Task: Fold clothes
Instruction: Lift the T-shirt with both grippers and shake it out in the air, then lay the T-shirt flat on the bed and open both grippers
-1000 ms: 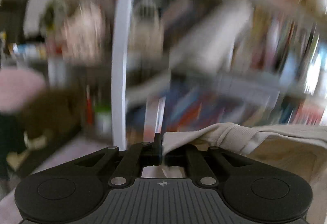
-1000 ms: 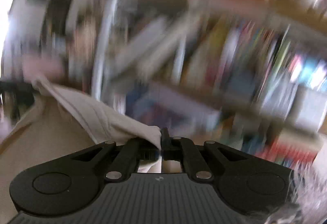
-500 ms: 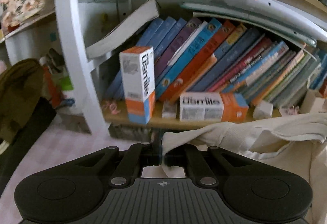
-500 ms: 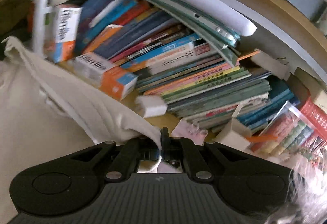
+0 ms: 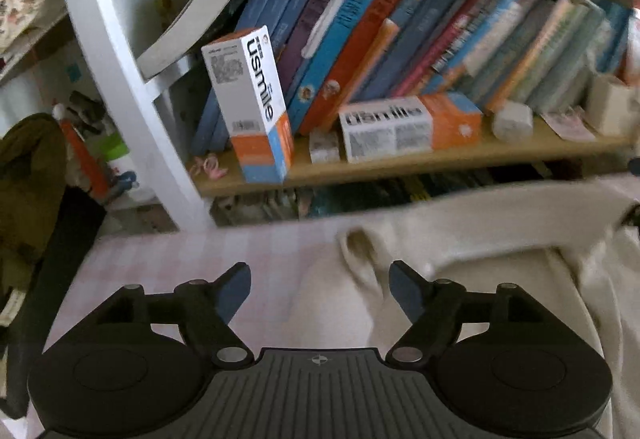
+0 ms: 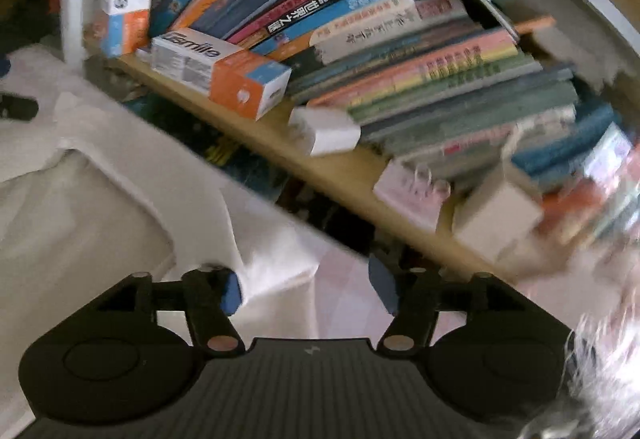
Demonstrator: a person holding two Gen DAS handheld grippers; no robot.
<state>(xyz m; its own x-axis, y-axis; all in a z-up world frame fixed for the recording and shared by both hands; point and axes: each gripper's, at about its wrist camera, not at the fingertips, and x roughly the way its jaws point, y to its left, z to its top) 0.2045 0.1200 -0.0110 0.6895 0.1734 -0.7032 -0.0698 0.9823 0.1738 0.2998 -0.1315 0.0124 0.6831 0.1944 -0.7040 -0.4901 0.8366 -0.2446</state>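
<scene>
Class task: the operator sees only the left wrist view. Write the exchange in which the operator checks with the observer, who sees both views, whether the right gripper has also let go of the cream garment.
Operator: My left gripper has just opened. And the right?
Observer: The right gripper has just been opening too; its jaws stand apart.
Operator: Is cloth between them?
Observer: A corner of the cream garment lies between them, beside the left pad, unpinched.
Operator: What is under it?
Observer: The pink checked cover, bare up to the other pad.
</scene>
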